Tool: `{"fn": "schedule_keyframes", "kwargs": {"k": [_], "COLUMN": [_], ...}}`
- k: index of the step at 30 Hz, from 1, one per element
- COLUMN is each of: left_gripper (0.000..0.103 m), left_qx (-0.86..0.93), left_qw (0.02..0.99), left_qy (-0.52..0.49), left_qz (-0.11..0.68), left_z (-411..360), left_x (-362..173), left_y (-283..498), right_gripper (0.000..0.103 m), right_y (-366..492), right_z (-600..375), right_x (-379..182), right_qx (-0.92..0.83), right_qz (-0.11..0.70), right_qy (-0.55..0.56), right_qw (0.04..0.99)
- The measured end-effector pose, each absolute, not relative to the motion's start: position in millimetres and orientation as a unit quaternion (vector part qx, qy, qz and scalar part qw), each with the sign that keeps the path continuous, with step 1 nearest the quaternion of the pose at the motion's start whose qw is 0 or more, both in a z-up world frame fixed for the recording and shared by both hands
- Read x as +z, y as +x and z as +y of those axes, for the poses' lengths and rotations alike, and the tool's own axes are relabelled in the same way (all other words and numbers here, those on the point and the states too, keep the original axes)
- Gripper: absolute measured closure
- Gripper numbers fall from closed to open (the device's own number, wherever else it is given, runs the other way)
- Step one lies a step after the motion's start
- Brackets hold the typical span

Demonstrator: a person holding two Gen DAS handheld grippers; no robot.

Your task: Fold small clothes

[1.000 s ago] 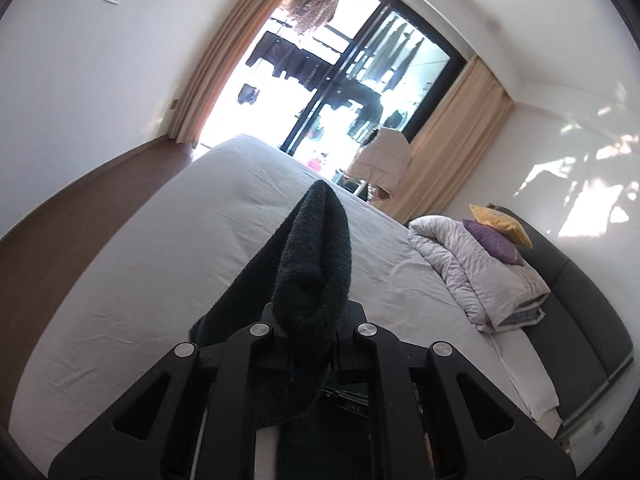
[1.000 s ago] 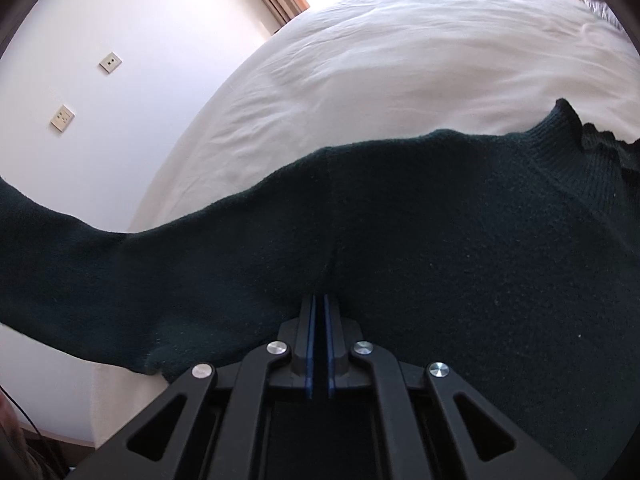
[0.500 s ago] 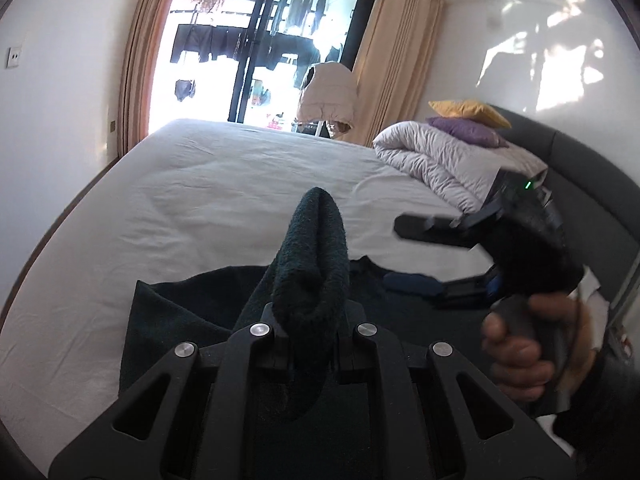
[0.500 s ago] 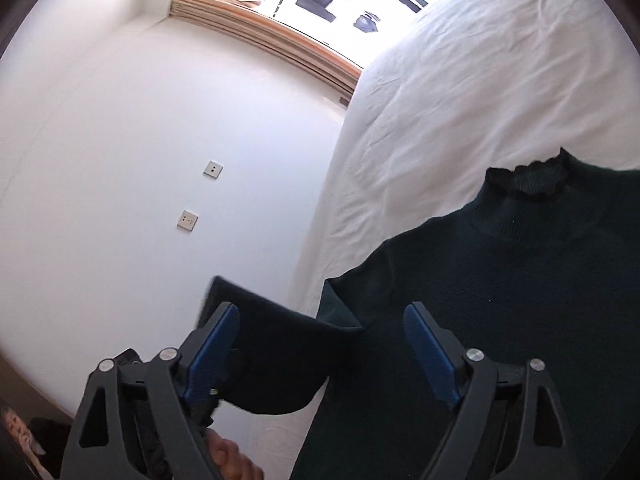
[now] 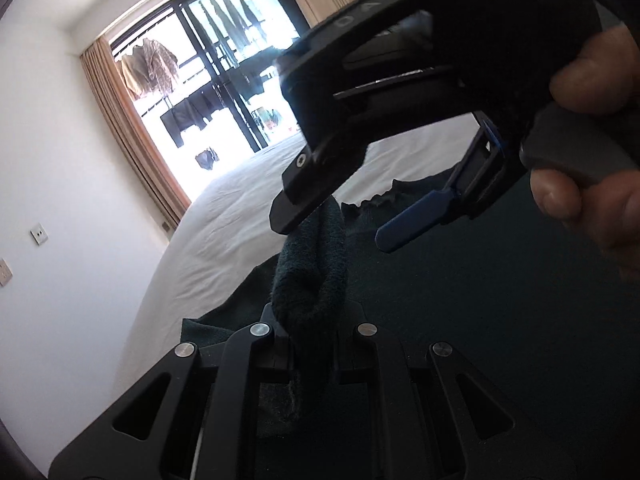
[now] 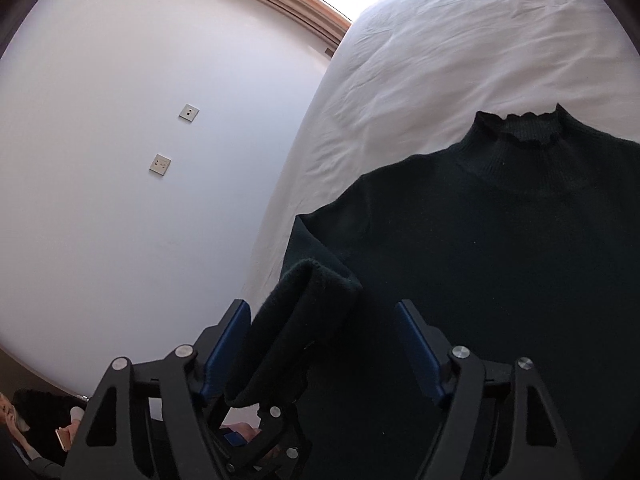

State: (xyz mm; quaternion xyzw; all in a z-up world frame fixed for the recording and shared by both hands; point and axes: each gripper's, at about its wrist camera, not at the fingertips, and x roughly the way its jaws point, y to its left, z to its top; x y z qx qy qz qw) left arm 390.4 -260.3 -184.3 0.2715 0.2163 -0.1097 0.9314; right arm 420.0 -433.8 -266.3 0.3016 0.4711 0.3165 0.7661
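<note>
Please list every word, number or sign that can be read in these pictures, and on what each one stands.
Raised letters on the right gripper body: too blurred to read with certainty.
Wall plates: no marking can be read.
Sweater: no label shows.

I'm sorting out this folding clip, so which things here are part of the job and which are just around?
Part of the job:
dark green sweater
its sleeve cuff
left hand-held gripper
right hand-held gripper
white bed

Just around:
wall sockets
curtain
hanging laundry
</note>
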Motion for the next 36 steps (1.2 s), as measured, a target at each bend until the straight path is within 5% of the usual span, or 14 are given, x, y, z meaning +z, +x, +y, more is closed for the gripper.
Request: {"fn": "schedule_keyframes", "kwargs": {"k": [3,5,8,17,22,36], "left_gripper": [0.093,0.093,0.092,0.089,0.089,0.090], "left_qx": [-0.106,-0.105,-0.093,-0.094,-0.145,-0.073], "left_qw": [0.923,0.919,0.916,0.906,0.922,0.926], "left_qy": [0.310,0.321,0.335,0.368,0.295,0.031], "left_qz": [0.203,0.202,0.200,0.186,0.203,0.369], "left_z": [-268,-268,-263,-266,-230,-88], "left_x": [-203,-212,-218,-240,-226,-226], "left_y": [386,380,379,344,327,506], "right_gripper": [0.047,0.077,0.092,0.095,0.095,0.095], "right_y": [417,417,416,414,416,423], "right_z": [-430,-424,-420,-434,-464,-523], "right_x": [-263,-263,-262,-253,-248,-259], "right_qx": [0.320,0.325,0.318,0.288,0.258,0.209], "right_qz": [0.476,0.481,0.480,0.457,0.445,0.442], "right_qy": [0.289,0.282,0.263,0.245,0.247,0.278], "right_qw": [0.766,0.763,0.774,0.805,0.821,0.827]}}
